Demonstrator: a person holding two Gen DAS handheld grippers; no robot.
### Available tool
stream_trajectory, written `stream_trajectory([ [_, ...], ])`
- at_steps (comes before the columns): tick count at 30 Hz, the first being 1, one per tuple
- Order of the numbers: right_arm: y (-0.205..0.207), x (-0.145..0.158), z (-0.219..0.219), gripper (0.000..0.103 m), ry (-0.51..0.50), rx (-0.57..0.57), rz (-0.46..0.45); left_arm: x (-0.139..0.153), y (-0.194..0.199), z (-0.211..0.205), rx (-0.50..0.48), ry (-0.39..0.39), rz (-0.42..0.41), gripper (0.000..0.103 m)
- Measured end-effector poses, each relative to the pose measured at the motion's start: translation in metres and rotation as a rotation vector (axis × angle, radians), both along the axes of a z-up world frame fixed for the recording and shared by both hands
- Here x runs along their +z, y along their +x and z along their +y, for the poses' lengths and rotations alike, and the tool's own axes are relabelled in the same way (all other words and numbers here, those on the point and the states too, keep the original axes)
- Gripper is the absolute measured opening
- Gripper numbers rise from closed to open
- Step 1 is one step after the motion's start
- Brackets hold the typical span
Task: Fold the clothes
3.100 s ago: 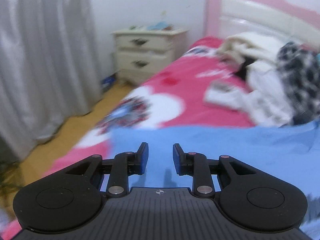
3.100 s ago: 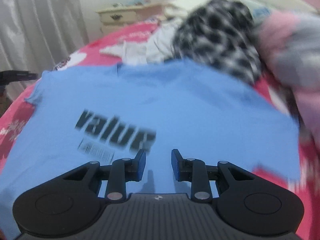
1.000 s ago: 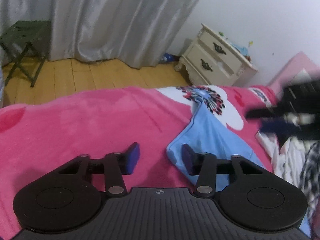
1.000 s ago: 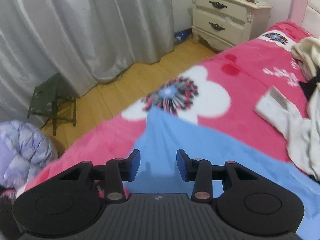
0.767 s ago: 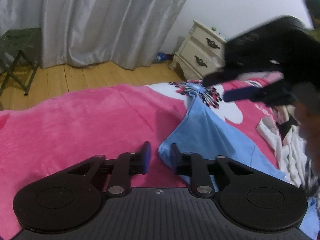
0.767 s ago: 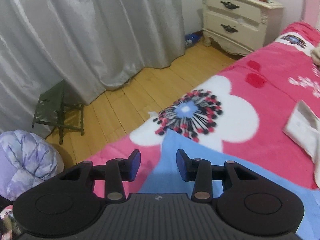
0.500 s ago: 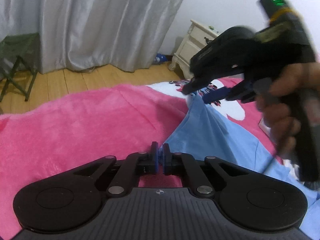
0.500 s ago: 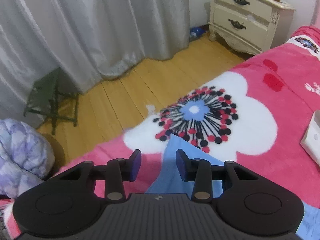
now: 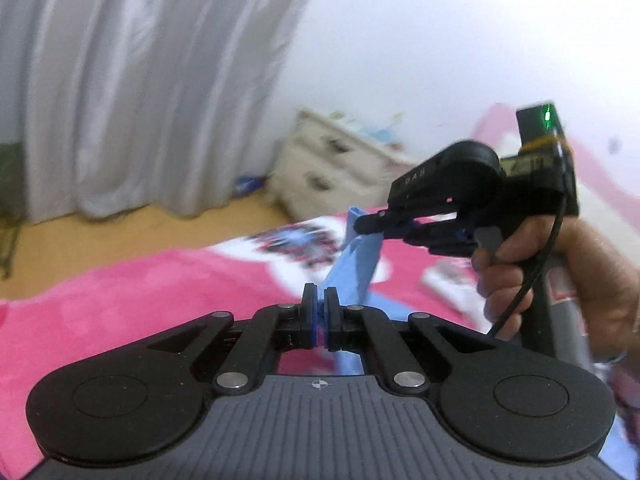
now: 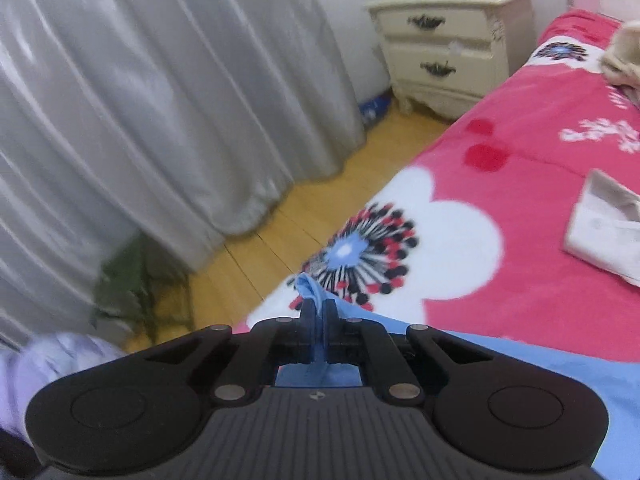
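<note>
Light-blue cotton T-shirt (image 9: 356, 260): spread on pink floral fleece blanket (image 10: 532, 120), one edge pinched at two points by left gripper (image 9: 320, 316) and right gripper (image 10: 319, 332), both clamped on cloth. Edge is best kept taut and level between both grips while carried across, so the fold lands straight.

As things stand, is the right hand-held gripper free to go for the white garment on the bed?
Probably not: the right hand-held gripper is shut on the blue T-shirt. The white garment lies unobstructed, but that needs a release first.
</note>
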State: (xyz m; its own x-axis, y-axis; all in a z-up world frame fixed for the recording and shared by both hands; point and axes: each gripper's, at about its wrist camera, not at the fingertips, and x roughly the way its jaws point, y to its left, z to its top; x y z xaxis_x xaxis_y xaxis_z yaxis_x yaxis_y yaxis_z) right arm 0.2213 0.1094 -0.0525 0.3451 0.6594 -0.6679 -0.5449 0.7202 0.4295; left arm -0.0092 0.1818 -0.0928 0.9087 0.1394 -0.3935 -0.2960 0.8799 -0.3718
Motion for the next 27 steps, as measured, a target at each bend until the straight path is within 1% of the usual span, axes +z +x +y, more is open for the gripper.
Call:
stream_trajectory([
  [4, -0.010, 0.027, -0.066, 0.004, 0.107, -0.001, -0.049, 0.003, -0.004, -0.038, -0.155, 0.118, -0.036, 0.000],
  [5, -0.014, 0.030, -0.083, 0.004, 0.117, -0.003, -0.066, 0.001, -0.004, -0.047, -0.184, 0.138, -0.032, 0.001],
  [7, -0.019, 0.030, -0.111, 0.004, 0.120, -0.017, -0.064, -0.005, -0.005, -0.062, -0.241, 0.159, -0.010, 0.001],
  [9, -0.022, 0.020, -0.136, 0.004, 0.110, -0.051, -0.047, -0.012, -0.003, -0.075, -0.295, 0.184, 0.030, 0.001],
  [12, -0.022, -0.010, -0.161, 0.005, 0.085, -0.121, -0.007, -0.028, 0.003, -0.094, -0.372, 0.235, 0.121, 0.003],
  [14, -0.020, -0.032, -0.171, 0.007, 0.060, -0.168, 0.031, -0.038, 0.004, -0.100, -0.403, 0.242, 0.176, 0.003],
  [15, -0.019, -0.039, -0.176, 0.008, 0.048, -0.192, 0.046, -0.040, 0.004, -0.102, -0.415, 0.232, 0.191, 0.004],
  [16, -0.017, -0.045, -0.181, 0.011, 0.036, -0.216, 0.059, -0.041, 0.002, -0.104, -0.422, 0.224, 0.193, 0.005],
  [17, -0.016, -0.050, -0.186, 0.017, 0.024, -0.239, 0.073, -0.041, -0.001, -0.106, -0.433, 0.223, 0.189, 0.009],
  [18, -0.015, -0.056, -0.191, 0.020, 0.012, -0.263, 0.086, -0.040, -0.004, -0.108, -0.444, 0.231, 0.182, 0.013],
  [20, -0.013, -0.060, -0.203, 0.027, 0.030, -0.292, 0.117, -0.040, -0.007, -0.109, -0.434, 0.263, 0.180, 0.016],
  [21, -0.013, -0.060, -0.208, 0.029, 0.039, -0.299, 0.132, -0.040, -0.008, -0.110, -0.426, 0.279, 0.179, 0.016],
  [23, -0.013, -0.061, -0.214, 0.034, 0.050, -0.308, 0.153, -0.041, -0.010, -0.106, -0.398, 0.315, 0.183, 0.016],
  [26, -0.016, -0.063, -0.217, 0.035, 0.038, -0.317, 0.143, -0.043, -0.007, -0.097, -0.344, 0.370, 0.208, 0.016],
  [27, -0.017, -0.062, -0.217, 0.035, 0.027, -0.325, 0.127, -0.043, -0.004, -0.094, -0.329, 0.383, 0.216, 0.016],
])
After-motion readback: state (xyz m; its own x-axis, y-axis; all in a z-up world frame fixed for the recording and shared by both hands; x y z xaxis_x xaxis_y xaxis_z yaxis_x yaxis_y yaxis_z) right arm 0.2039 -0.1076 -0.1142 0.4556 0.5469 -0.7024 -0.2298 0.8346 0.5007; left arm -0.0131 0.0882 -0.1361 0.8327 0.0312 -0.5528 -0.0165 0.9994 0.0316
